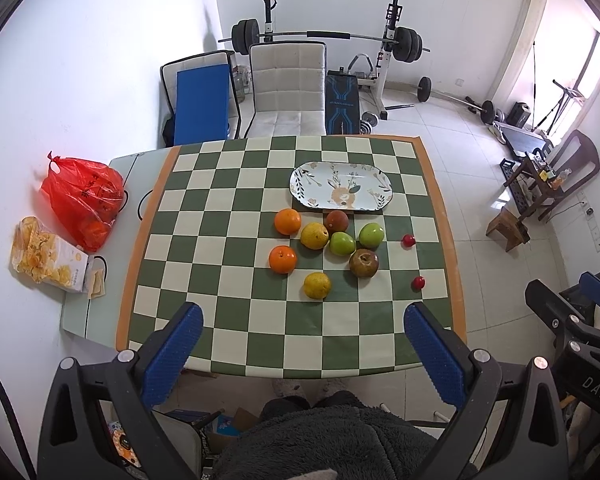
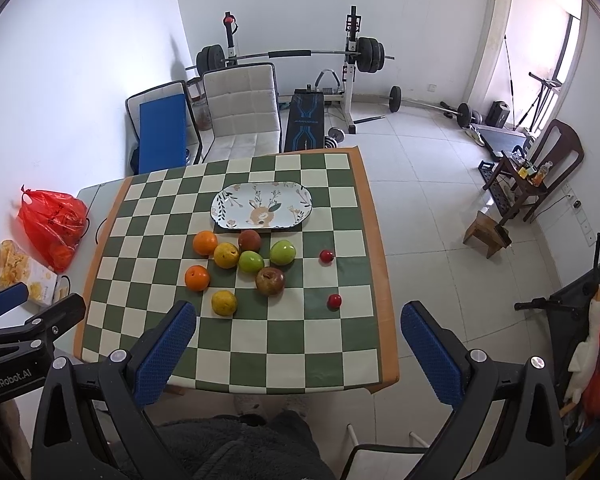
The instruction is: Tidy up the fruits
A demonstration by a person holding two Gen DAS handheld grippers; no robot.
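Note:
Several fruits lie loose on the green-and-cream checked tablecloth (image 1: 236, 320): two oranges (image 1: 287, 221) (image 1: 282, 259), two yellow fruits (image 1: 314, 235) (image 1: 317, 285), two green apples (image 1: 342, 243) (image 1: 371, 235), a dark red fruit (image 1: 337, 220), a brownish apple (image 1: 363, 263) and two small red fruits (image 1: 408, 240) (image 1: 418, 282). Behind them sits an oval flower-patterned plate (image 1: 300, 184), bare. My left gripper (image 1: 303, 320) hovers open above the table's near edge, well short of the fruit. My right gripper (image 2: 298, 320) is open too, near the front right corner, holding nothing.
A red plastic bag (image 1: 82, 196) with oranges and a bag of chips (image 1: 46, 256) lie on the bare table strip at the left. A padded chair (image 1: 287, 88) stands behind the table. Weight bench, barbell rack and wooden chair stand farther back on the tiled floor.

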